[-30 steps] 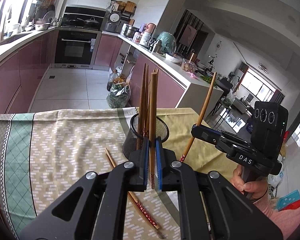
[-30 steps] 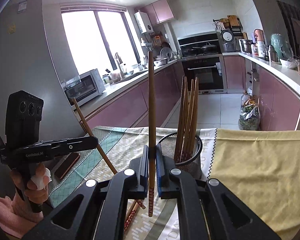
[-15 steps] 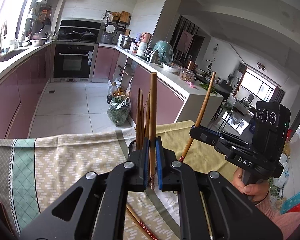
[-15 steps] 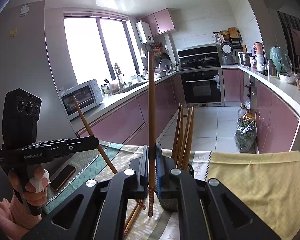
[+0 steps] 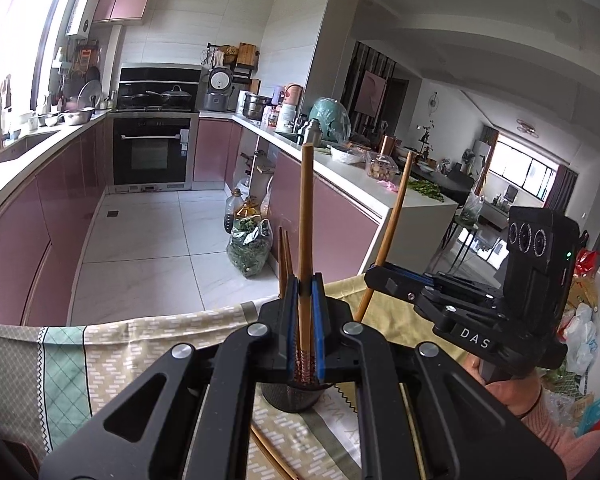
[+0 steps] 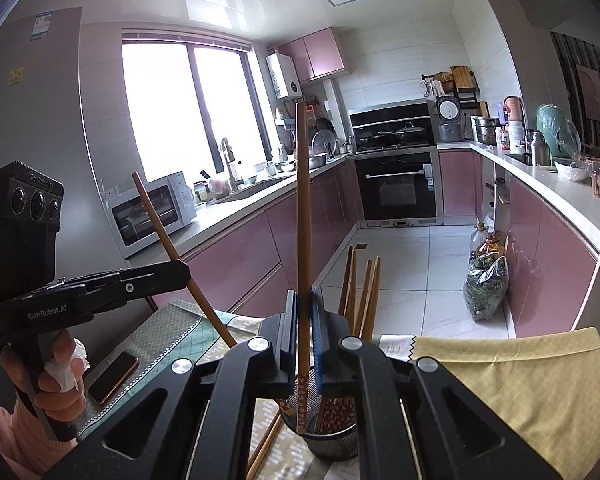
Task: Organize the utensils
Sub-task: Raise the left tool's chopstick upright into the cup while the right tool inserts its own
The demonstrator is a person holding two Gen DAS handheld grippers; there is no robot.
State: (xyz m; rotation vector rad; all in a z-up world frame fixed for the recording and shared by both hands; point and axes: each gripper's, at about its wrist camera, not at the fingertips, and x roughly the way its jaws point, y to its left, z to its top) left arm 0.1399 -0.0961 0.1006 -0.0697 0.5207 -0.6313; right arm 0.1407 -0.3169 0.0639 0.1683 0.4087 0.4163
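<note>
Both grippers have been raised since the earlier frames, so that the mesh holder, once seen ahead of the jaws, is now low and partly hidden behind them. At the left of the right wrist view, the left gripper (image 6: 180,268) is seen held by a hand (image 6: 56,376), its jaws clamped on 1 chopstick (image 6: 172,248) that slants up to the left; a phone (image 6: 114,376) lies on the patterned tablecloth (image 6: 180,320) beneath it. In the left wrist view that same chopstick (image 5: 306,216) stands nearly upright between the closed blue pads (image 5: 319,320), its decorated tip low between the pads, above the black mesh holder (image 5: 292,396). Further right, the right gripper (image 6: 303,320) is shut on a 2nd chopstick (image 6: 303,208), held upright with its patterned tip dipping to the rim of the holder (image 6: 332,444). About 4 chopsticks (image 6: 360,292) are already stood in the holder, just beside the gripped one. Loose chopsticks (image 6: 266,446) lie on the cloth to the left of the holder. At the far right, a yellow cloth (image 6: 500,384) covers the table's end.
</note>
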